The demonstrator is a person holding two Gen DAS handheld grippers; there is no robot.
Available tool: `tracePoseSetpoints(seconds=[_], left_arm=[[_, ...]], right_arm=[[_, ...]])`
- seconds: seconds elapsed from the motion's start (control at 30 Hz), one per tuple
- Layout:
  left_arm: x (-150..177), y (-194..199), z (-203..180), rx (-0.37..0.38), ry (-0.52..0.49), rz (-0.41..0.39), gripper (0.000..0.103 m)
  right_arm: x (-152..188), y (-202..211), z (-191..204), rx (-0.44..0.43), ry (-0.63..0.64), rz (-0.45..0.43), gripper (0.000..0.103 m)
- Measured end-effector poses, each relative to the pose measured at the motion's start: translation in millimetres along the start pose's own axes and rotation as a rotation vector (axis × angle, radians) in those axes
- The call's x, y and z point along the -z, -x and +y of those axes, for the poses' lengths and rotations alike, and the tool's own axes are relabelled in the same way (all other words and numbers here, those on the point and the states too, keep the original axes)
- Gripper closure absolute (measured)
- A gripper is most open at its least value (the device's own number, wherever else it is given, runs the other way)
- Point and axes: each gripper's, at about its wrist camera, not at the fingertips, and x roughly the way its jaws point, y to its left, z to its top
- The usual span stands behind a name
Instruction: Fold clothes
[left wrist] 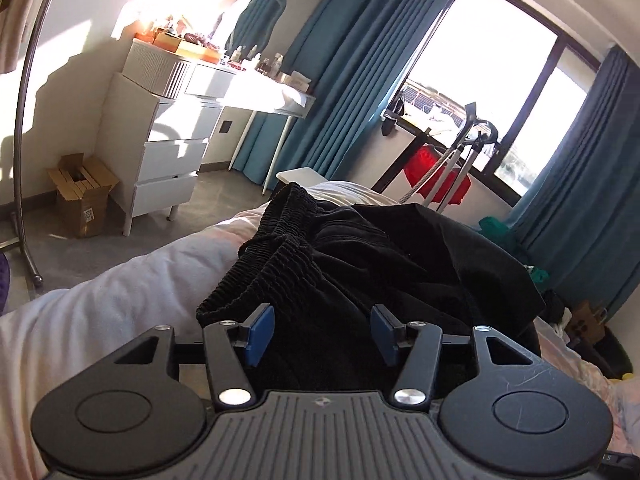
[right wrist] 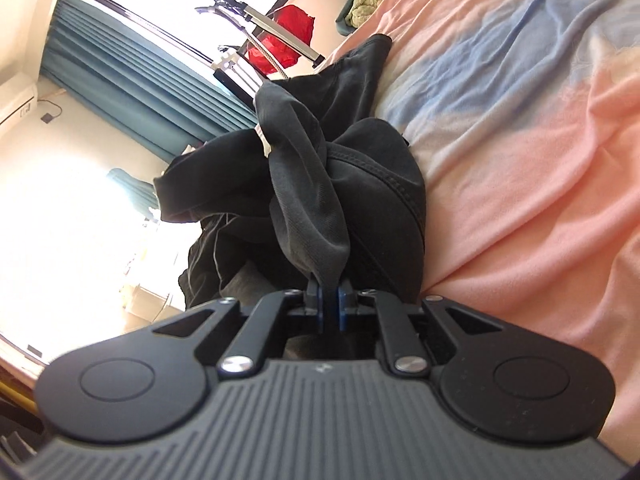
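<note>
On the bed [left wrist: 120,292], the left gripper [left wrist: 322,334] hovers with jaws apart over the crumpled black shorts [left wrist: 360,256], near their elastic waistband [left wrist: 276,248]. The right gripper [right wrist: 331,308] is clamped on a fabric fold. Spreading seems underway; next, the left should pinch the waistband.

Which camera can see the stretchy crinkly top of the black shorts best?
The left wrist view. There the gathered elastic waistband of the black shorts lies in plain sight ahead of the open left gripper. The right wrist view shows only bunched smooth fabric pinched in the right gripper; no waistband shows there.
</note>
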Motion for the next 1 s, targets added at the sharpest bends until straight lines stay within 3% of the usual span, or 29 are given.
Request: tracePoseSetpoints(seconds=[0.2, 0.27, 0.3, 0.43, 0.53, 0.67, 0.8, 0.9, 1.0], left_arm=[[25, -48, -66, 0.099, -0.144, 0.038, 0.042], [33, -65, -88, 0.133, -0.190, 0.051, 0.042], [37, -74, -99, 0.150, -0.213, 0.058, 0.042], [53, -120, -141, 0.193, -0.339, 0.075, 0.042], [61, -152, -155, 0.205, -0.365, 0.089, 0.042], [78, -186, -147, 0.187, -0.349, 0.119, 0.042], [84, -217, -135, 0.166, -0.273, 0.153, 0.040], [88, -228, -133, 0.178, -0.272, 0.127, 0.038], [96, -236, -137, 0.178, -0.288, 0.092, 0.034]], right_arm=[[-20, 17, -8, 0.013, -0.028, -0.074, 0.063], [-28, 22, -13, 0.011, -0.060, -0.086, 0.045], [-36, 24, -15, 0.002, -0.079, -0.093, 0.041], [-81, 10, 1, -0.018, -0.051, -0.083, 0.038], [-124, -20, 28, -0.003, 0.016, -0.070, 0.038], [-188, -99, 79, 0.047, 0.166, -0.018, 0.038], [-237, -204, 110, 0.184, 0.237, 0.054, 0.038], [-263, -289, 111, 0.274, 0.203, 0.137, 0.038], [-265, -353, 106, 0.339, 0.217, 0.211, 0.041]])
